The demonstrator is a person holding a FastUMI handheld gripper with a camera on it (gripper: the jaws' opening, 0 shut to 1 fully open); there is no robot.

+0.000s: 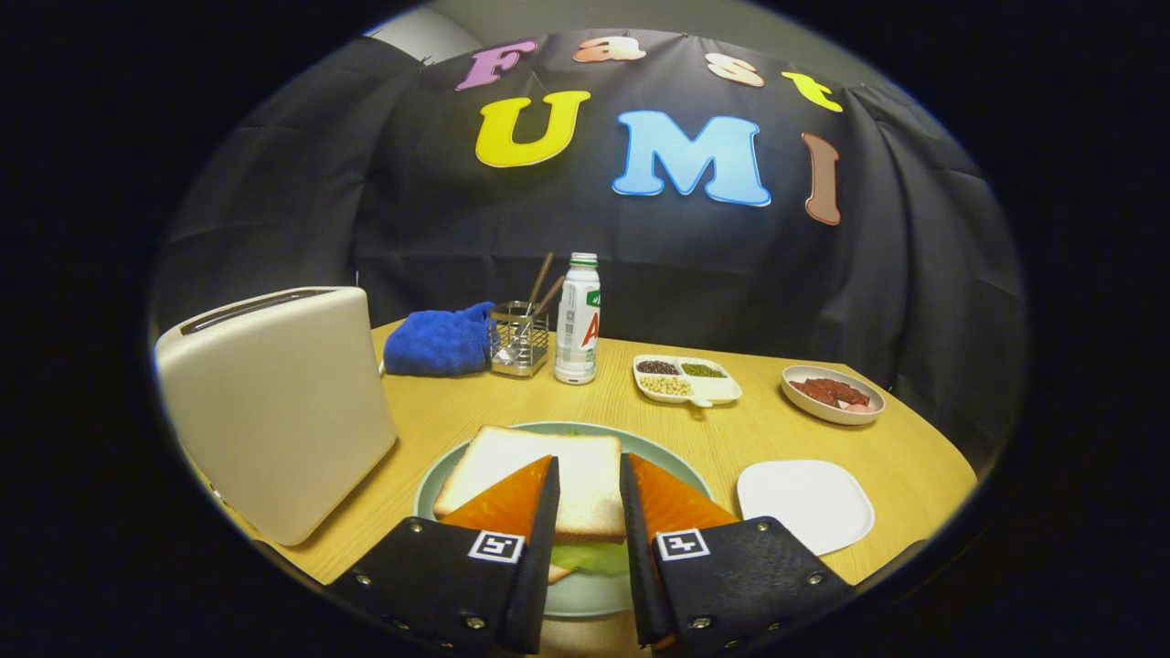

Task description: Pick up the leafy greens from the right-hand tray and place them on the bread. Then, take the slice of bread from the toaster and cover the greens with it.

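The table [475, 402] carried a toaster [274, 402] at the left. A round plate [430, 489] sat near centre, holding a bread slice [567, 475] laid over leafy greens [594, 557], whose edge showed beneath it at the near side. The gripper [590, 475] hovered over that slice, fingers parted narrowly and gripping nothing. A white tray [804, 503] lay right of the plate. Farther back stood a bottle [578, 320], a blue cloth [439, 340] and a divided dish [687, 378].

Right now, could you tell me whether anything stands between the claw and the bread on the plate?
Nothing visible does: the open claw sits right over the bread slice, greens peeking beneath it between the fingers.
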